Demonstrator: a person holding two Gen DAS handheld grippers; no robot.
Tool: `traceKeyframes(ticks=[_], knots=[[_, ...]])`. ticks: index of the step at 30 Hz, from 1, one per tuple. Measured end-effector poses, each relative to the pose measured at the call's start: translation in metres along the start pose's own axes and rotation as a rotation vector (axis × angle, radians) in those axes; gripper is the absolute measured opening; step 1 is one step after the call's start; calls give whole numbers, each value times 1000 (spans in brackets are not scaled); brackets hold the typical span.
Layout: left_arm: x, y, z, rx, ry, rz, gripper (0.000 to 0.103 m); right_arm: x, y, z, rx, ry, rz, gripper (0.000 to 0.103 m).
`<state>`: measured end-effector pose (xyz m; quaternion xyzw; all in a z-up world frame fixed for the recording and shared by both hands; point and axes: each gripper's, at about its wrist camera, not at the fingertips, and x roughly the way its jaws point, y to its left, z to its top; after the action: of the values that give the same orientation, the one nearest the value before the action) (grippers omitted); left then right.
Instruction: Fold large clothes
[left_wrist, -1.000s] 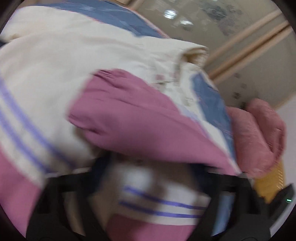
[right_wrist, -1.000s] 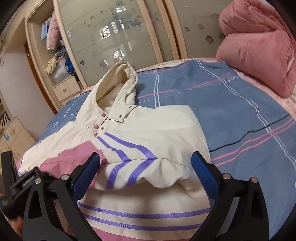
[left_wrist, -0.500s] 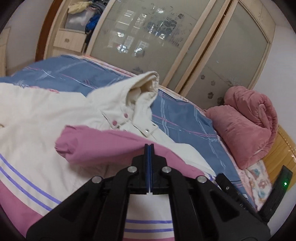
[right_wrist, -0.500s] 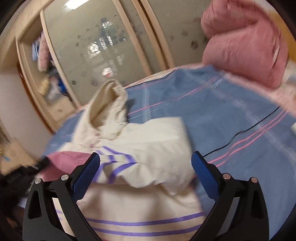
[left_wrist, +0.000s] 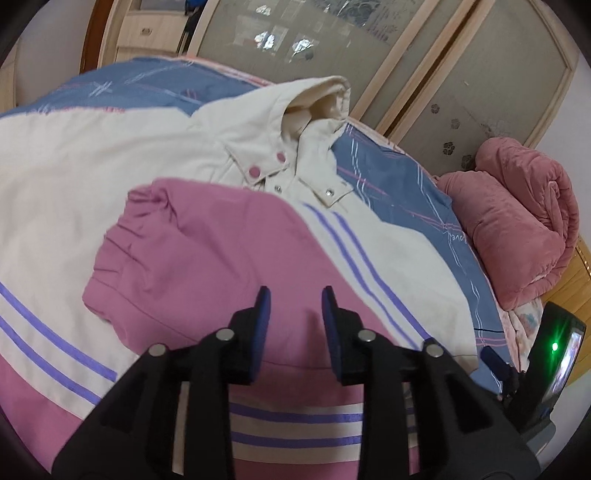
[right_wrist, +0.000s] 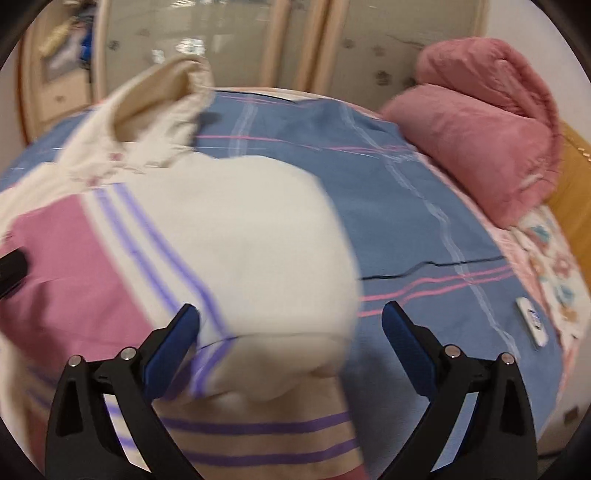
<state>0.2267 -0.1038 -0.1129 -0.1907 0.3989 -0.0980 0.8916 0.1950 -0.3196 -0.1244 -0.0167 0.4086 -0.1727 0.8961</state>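
Note:
A cream hooded jacket (left_wrist: 92, 155) with pink panels and purple stripes lies on the bed, hood toward the wardrobe. Its pink-cuffed sleeve (left_wrist: 192, 243) is folded across the chest. My left gripper (left_wrist: 295, 302) hovers just over that sleeve, its jaws opening, nothing between the pads. In the right wrist view the same jacket (right_wrist: 240, 240) shows blurred. My right gripper (right_wrist: 291, 321) stands wide open above the folded cream sleeve end, not touching it.
The bed carries a blue striped sheet (right_wrist: 406, 206). A rolled pink quilt (left_wrist: 517, 221) lies at its right end, and a white remote (right_wrist: 532, 321) rests near it. Sliding wardrobe doors (left_wrist: 406, 55) stand behind the bed. A device with a green light (left_wrist: 554, 347) sits at right.
The left gripper shut empty half a second ago and has now parted. It pulled back from the pink sleeve. The right gripper stayed wide open while swinging and dipping toward the jacket.

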Motion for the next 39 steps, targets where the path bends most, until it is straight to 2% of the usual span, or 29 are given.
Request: traceKeyframes(ticks=[4,6,8,10,11,12,14,16,18,20,21,23,25,27,28,31,34,36,39], knots=[[12,-2,-8,36,46,21,28,2,-12,-1,50,5,20,102],[18,-4,-10,47,68,33,36,-6,-12,0,48,-33,28,102],[23,-4,-12,46,84,26,40,-11,-10,2,51,-47,48,102],[28,-8,-14,76,98,30,37,-10,-9,2,51,-42,39,102],[30,-11,-14,96,102,29,26,-9,-9,2,46,-39,32,102],[33,-15,-13,129,116,14,3,-8,-9,2,45,-36,32,102],[38,-17,-9,130,135,4,0,-8,-10,2,58,-34,40,102],[34,-19,0,130,85,27,0,-11,-11,4,69,-56,30,102],[19,-32,8,212,-41,103,0,-14,-16,4,80,-80,26,102],[7,-42,13,285,-131,172,0,-17,-19,5,99,-94,22,102],[2,-44,17,295,-158,191,0,-17,-21,6,107,-96,23,102],[-2,-39,25,268,-156,187,0,-17,-24,6,118,-96,19,102],[-2,-32,27,240,-120,167,12,-15,-29,8,134,-91,23,102],[0,-21,22,190,-48,122,73,-13,-36,8,169,-82,47,102],[1,-15,17,156,-19,89,80,-12,-39,8,185,-78,55,102],[3,5,4,31,95,-7,84,-10,-42,7,205,-72,56,102],[7,15,-9,-35,148,-43,88,-8,-36,7,193,-67,51,102],[10,11,-12,-6,154,-33,90,-8,-29,7,166,-66,60,102],[16,-2,-14,69,169,23,91,-9,-27,5,147,-68,65,102]])
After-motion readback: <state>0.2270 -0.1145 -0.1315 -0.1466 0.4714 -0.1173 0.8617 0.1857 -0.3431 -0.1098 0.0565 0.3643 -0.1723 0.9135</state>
